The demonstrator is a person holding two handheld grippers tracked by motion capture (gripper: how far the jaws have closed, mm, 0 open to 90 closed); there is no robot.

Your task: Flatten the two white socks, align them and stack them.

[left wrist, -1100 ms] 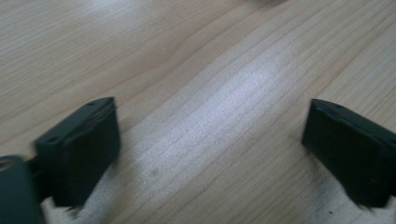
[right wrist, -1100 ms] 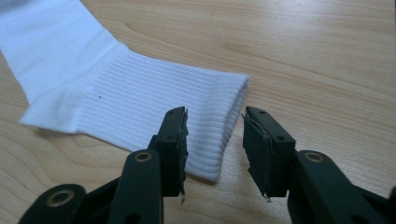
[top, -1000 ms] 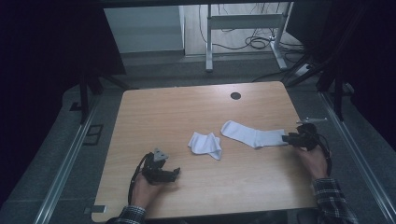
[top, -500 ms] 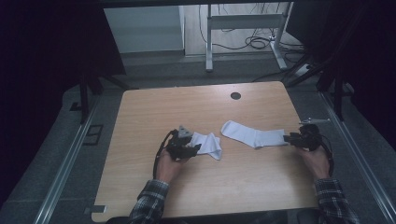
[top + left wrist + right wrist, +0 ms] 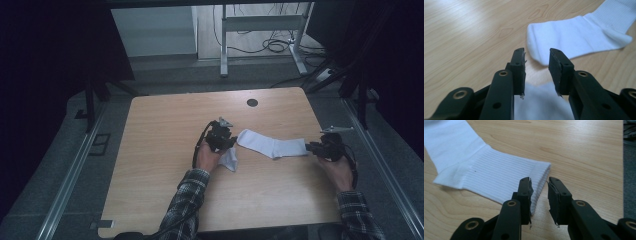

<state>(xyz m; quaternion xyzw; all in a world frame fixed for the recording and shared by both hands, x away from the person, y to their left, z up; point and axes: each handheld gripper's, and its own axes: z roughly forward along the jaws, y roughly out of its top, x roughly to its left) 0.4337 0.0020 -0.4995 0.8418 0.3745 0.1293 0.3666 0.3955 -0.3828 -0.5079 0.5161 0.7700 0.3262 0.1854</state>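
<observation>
Tongs (image 5: 539, 195) part-open astride sock cuff (image 5: 499, 177)

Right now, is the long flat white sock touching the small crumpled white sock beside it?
Apart. The left gripper view shows a strip of bare wooden table between the long flat white sock and the small crumpled white sock.
</observation>
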